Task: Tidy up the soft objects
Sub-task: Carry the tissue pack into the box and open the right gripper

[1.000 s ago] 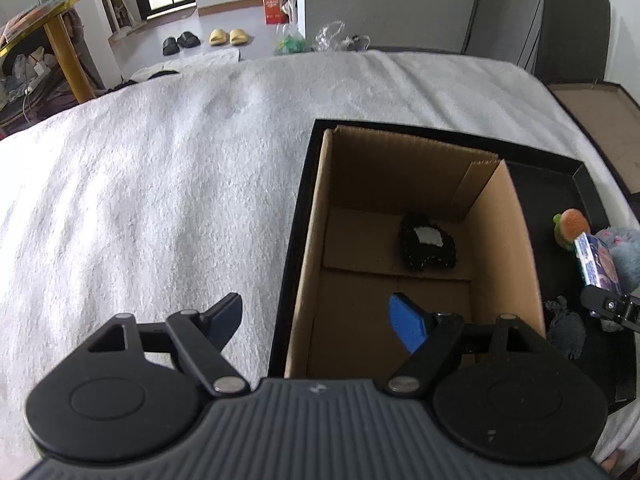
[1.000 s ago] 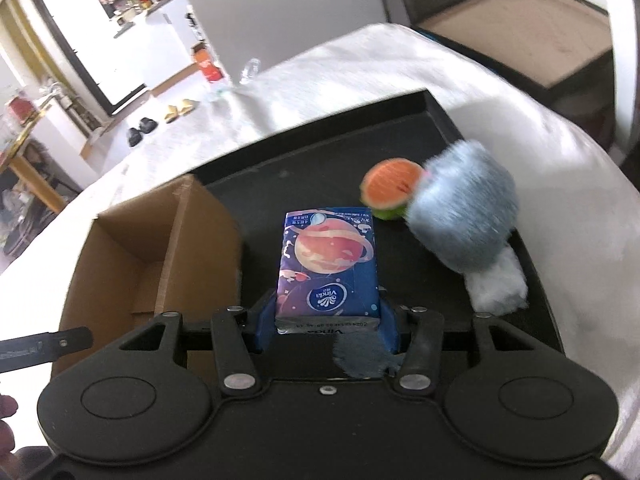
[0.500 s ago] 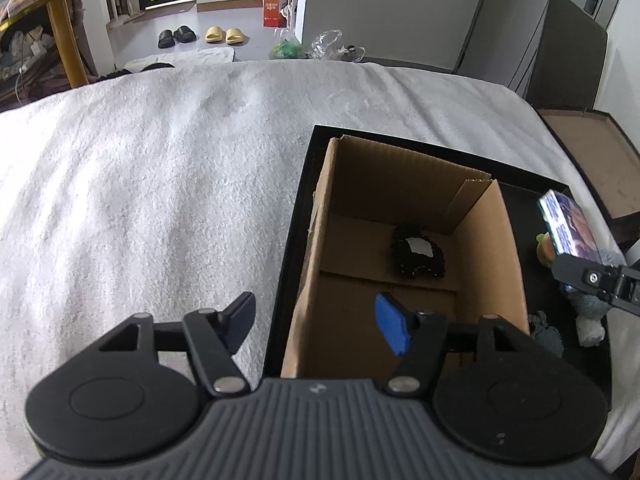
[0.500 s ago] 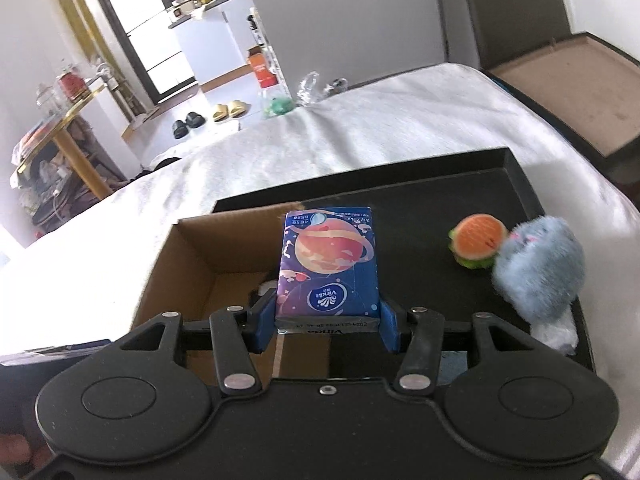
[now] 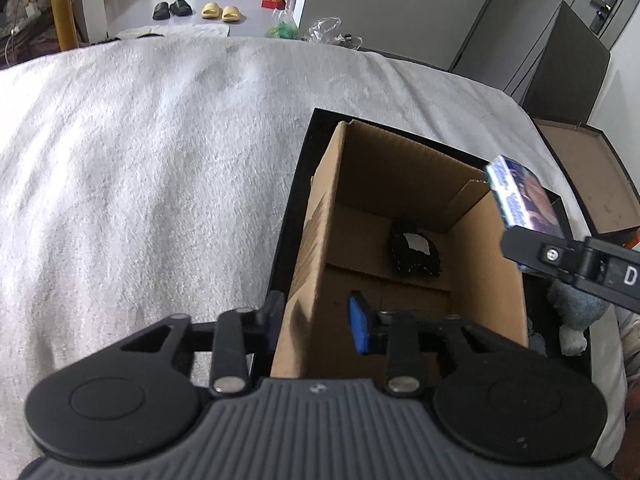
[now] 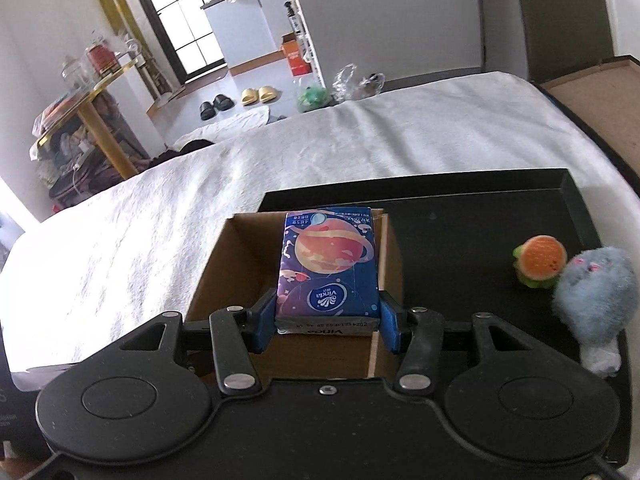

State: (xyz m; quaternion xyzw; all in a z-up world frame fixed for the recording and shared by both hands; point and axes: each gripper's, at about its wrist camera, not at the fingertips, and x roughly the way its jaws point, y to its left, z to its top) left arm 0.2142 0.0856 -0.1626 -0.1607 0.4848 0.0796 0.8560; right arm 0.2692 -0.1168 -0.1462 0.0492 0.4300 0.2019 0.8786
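My right gripper (image 6: 326, 320) is shut on a blue tissue pack (image 6: 328, 268) with a planet print and holds it above the open cardboard box (image 6: 224, 264). The pack also shows in the left wrist view (image 5: 520, 196), over the box's right wall. My left gripper (image 5: 316, 320) is open and straddles the box's left wall (image 5: 316, 240), one finger outside, one inside. A black soft object (image 5: 416, 248) lies on the box floor. A burger toy (image 6: 540, 260) and a grey plush mouse (image 6: 596, 296) lie on the black tray (image 6: 480, 216).
The tray sits on a bed covered by a white towel (image 5: 140, 160). A brown-topped box (image 5: 592, 176) stands at the bed's right. Slippers (image 5: 220, 10) and bags lie on the floor beyond.
My right gripper has carried the tissue pack up and left, from over the tray to above the box. My left gripper has moved forward onto the box's left wall.
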